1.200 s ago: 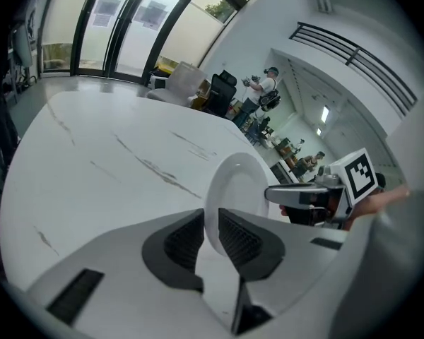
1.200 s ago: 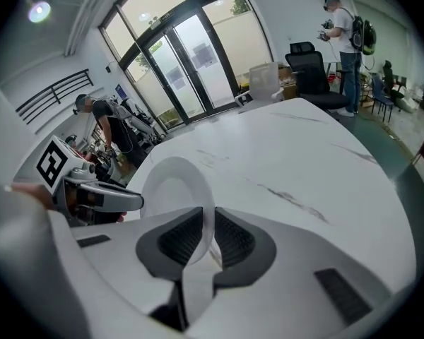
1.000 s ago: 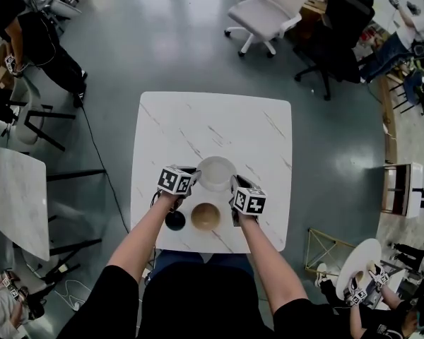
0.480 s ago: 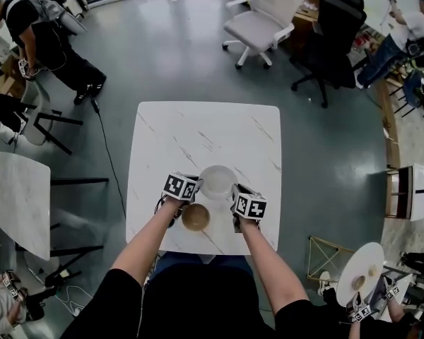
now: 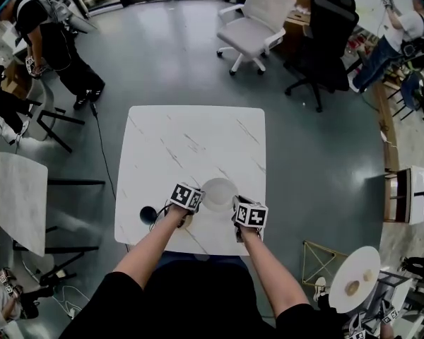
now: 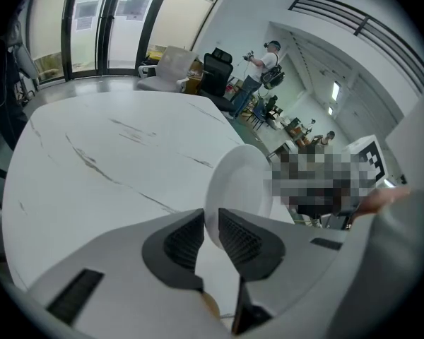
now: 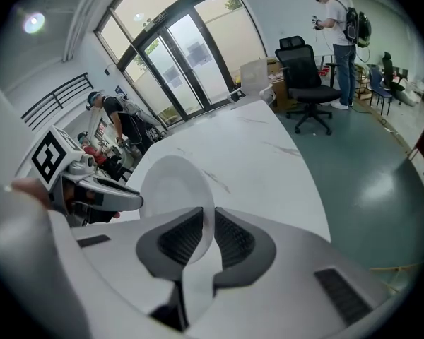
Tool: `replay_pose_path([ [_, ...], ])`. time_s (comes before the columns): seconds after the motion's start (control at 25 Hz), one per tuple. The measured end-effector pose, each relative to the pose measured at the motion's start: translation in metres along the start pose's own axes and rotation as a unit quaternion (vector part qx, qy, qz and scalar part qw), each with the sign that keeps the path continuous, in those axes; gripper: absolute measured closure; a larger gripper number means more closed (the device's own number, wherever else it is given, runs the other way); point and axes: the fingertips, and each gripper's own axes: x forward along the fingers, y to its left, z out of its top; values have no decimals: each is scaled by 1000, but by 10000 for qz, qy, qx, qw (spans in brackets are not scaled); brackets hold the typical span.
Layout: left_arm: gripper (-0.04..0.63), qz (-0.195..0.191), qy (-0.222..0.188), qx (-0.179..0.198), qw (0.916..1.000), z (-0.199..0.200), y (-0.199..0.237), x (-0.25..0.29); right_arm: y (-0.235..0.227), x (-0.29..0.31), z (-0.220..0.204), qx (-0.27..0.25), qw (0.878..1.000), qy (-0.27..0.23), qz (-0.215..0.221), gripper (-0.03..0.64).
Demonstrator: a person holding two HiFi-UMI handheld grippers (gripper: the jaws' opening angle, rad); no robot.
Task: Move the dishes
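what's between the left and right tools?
A white plate, seen in the head view. The left tool and right tool each grip its rim, per their gripper views.

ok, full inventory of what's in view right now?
table: 1, white marble, centre of view
plate: 1, white, over the table's near part, between the two grippers
small bowl: 1, black, table's near left corner
office chairs: 2, one white, one black, on the floor beyond the table
people: several, at the room's edges
left gripper: 1, grey, clamped on the plate's rim
right gripper: 1, grey, clamped on the opposite rim
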Motion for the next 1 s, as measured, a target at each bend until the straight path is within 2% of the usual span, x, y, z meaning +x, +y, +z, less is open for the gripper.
replay_pose_path([
  [0.24,519,-39,411,-38,9991,-42,-33,19,-23,-14,-38,-132,9992,385,47,551],
  [0.44,518,79,681,-65,9976,-74,-44,34,-34,-13,-67,-156,9977,648,118,549],
  [0.6,518,230,866,-95,9959,-88,-40,39,-33,-7,-84,-125,9966,797,183,550],
  [0.76,518,365,1047,89,9938,-96,-37,43,-35,0,-90,4,9959,885,207,551],
  [1.0,518,355,1133,59,9929,-106,-44,48,-39,2,-99,-36,9954,944,143,549],
])
